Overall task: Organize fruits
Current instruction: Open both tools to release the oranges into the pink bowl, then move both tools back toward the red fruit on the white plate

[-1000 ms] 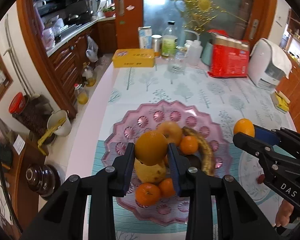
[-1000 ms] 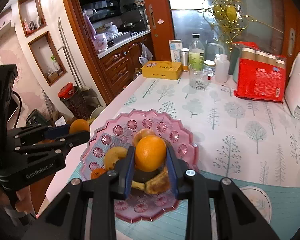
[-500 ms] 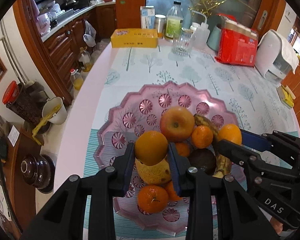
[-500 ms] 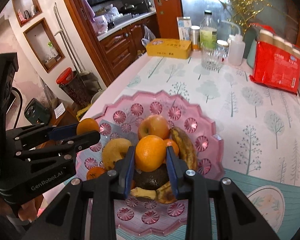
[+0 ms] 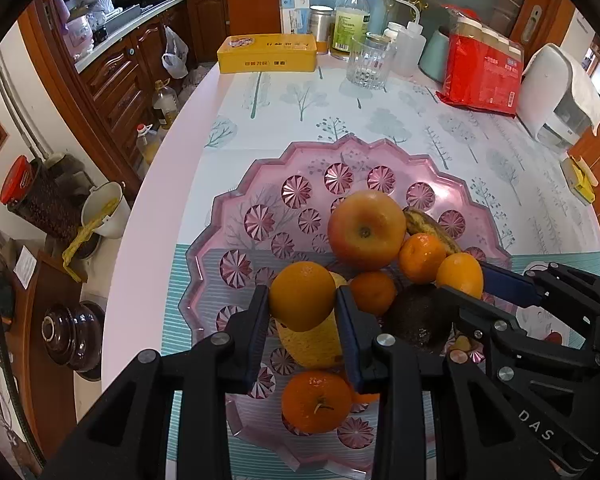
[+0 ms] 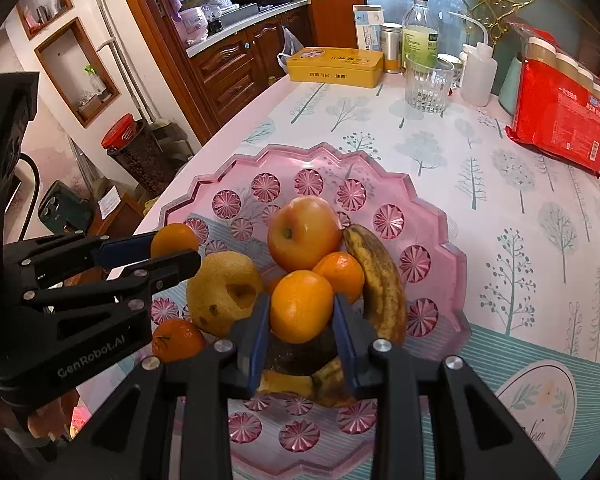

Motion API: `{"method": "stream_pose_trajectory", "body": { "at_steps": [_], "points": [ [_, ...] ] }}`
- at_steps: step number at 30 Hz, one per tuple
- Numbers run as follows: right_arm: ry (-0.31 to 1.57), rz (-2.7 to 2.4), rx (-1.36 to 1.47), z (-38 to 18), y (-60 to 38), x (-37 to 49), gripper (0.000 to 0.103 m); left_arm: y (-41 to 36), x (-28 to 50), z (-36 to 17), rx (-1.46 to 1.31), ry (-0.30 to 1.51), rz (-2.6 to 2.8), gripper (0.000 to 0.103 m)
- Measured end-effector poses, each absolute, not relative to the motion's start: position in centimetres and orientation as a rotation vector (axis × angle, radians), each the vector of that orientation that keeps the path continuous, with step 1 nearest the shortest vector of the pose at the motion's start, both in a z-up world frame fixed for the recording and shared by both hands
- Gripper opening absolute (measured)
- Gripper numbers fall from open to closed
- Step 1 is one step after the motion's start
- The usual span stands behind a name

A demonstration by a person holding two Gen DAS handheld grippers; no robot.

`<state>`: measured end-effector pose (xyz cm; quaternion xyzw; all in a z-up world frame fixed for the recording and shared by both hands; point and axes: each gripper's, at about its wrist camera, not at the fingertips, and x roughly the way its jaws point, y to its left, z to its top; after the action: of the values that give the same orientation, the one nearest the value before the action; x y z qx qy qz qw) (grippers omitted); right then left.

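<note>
Most fruit already lay on the pink plate [image 5: 236, 216]; each gripper's fingers were clamped on an orange [image 5: 302, 295], [image 6: 301, 306], seemingly not yet set down.

Pink scalloped see-through fruit plate [image 5: 236, 216] sits on the tree-print tablecloth, already piled up: a red-yellow apple [image 5: 366, 230] at the back, a brown-spotted banana [image 6: 380, 280] curving along the right, a bruised yellow pear [image 6: 224, 294], a dark avocado [image 5: 418, 318] and a few small tangerines [image 5: 316, 402]. Two oranges are clamped above the pile, one [image 5: 302, 296] over the pear, the other [image 6: 302, 306] over the avocado.
</note>
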<state>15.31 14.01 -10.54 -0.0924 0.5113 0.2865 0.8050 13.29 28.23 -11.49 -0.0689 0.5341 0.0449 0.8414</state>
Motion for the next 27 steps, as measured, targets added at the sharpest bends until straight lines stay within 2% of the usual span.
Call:
{"method": "stream_pose_trajectory", "body": {
  "at_steps": [5,6,8,9,12,17,27],
  "points": [
    [1.11,0.606,-0.205,-10.8,14.1,15.4,0.033,28.4,13.2,-11.6,-0.141,1.138,0.101,0.033],
    [1.111,0.606,-0.205,-10.8,14.1,15.4,0.036,28.4,13.2,-11.7,-0.141,1.138,0.102,0.035],
    [1.101,0.606,-0.205,-10.7,14.1,15.3,0.044,28.4,13.1,-11.6,-0.138,1.135,0.11,0.051],
    [1.092,0.603,-0.207,-10.7,14.1,15.2,0.048,28.4,13.0,-11.5,-0.134,1.129,0.117,0.053],
    [1.077,0.596,-0.214,-10.4,14.0,15.0,0.049,28.5,12.8,-11.3,-0.125,1.124,0.135,0.06],
    [1.07,0.564,-0.194,-9.9,13.2,14.8,0.049,28.6,12.5,-11.0,-0.129,1.118,0.142,0.078],
    [1.035,0.487,-0.143,-8.0,11.9,12.7,0.049,27.6,11.7,-9.1,-0.078,1.095,0.094,0.084]
  ]
}}
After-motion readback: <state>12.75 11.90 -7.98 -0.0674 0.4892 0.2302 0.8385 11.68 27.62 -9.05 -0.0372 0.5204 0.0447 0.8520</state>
